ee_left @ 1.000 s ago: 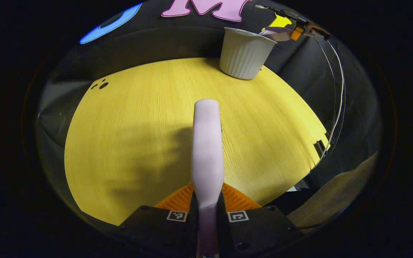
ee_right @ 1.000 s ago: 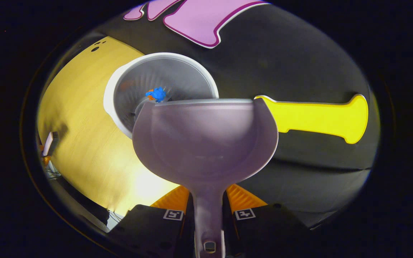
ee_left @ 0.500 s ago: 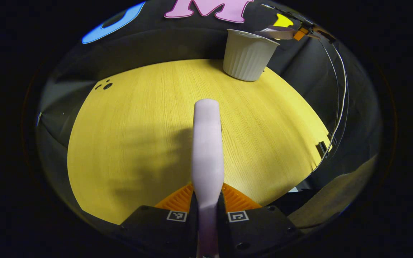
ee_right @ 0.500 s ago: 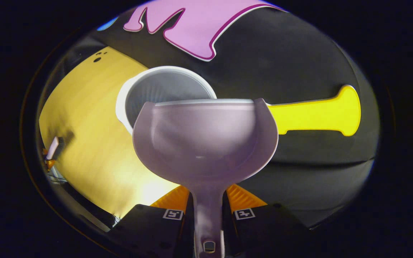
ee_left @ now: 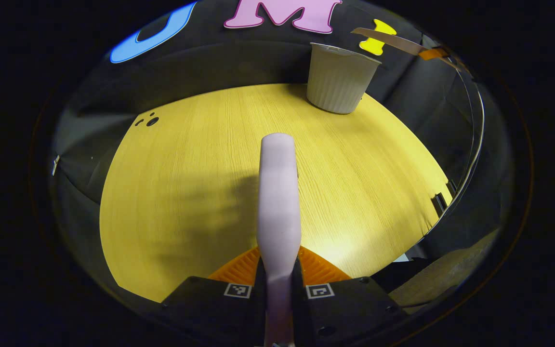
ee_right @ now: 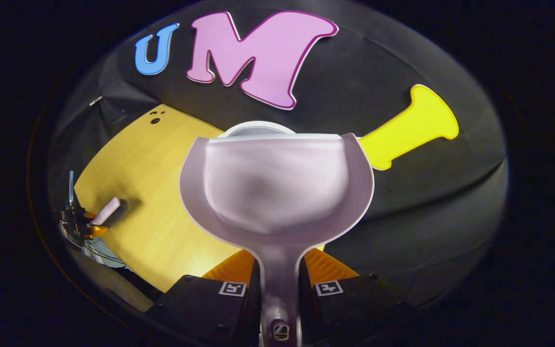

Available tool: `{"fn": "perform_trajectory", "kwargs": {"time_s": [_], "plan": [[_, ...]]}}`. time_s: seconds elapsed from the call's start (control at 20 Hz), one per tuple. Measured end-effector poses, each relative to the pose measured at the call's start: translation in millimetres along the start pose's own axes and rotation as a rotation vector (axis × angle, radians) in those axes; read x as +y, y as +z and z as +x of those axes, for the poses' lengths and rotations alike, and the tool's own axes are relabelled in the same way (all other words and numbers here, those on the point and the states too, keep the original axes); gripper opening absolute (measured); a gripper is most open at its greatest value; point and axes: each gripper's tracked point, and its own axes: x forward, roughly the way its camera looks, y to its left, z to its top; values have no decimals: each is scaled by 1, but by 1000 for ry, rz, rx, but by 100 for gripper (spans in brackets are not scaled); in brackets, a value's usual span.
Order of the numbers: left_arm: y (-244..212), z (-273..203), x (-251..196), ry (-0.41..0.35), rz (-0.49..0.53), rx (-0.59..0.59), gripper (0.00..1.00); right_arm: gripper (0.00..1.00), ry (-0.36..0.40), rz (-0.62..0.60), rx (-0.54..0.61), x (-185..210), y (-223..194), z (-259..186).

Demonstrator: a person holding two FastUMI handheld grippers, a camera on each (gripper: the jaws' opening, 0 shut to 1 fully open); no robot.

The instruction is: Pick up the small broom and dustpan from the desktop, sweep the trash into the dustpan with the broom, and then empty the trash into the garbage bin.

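Pale lilac plastic runs up the middle of the left gripper view, and that's the small broom [ee_left: 278,197], its handle pinched tight between both fingers of the left gripper [ee_left: 278,274] and its rounded end jutting out above the yellow wood-grain table [ee_left: 186,183]. It throws a soft shadow on the boards just to its left. Far across the table, near the back edge and the booth wall, stands the ribbed white garbage bin [ee_left: 339,79], upright, well apart from the broom. Up at the top right of that view, the dustpan shows as a thin edge-on sliver, higher than the bin's rim and off to its right. Over to the right gripper view: the right gripper [ee_right: 280,279] is closed on the stem of the dustpan [ee_right: 277,188], both fingers pressing its sides, and the scoop faces the camera with nothing visible inside it. Peeking just above the dustpan's front lip is a slim arc of the bin's white rim, with the rest hidden behind the scoop. Far left in this view, small and low, the left gripper holds the broom over the table's near edge.
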Motion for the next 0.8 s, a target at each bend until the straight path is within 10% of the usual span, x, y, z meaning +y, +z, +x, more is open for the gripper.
{"fn": "perform_trajectory", "kwargs": {"time_s": [0.8], "plan": [[20,47,31,75,159,29,27,37,231,63,141,211,-209,68]]}}
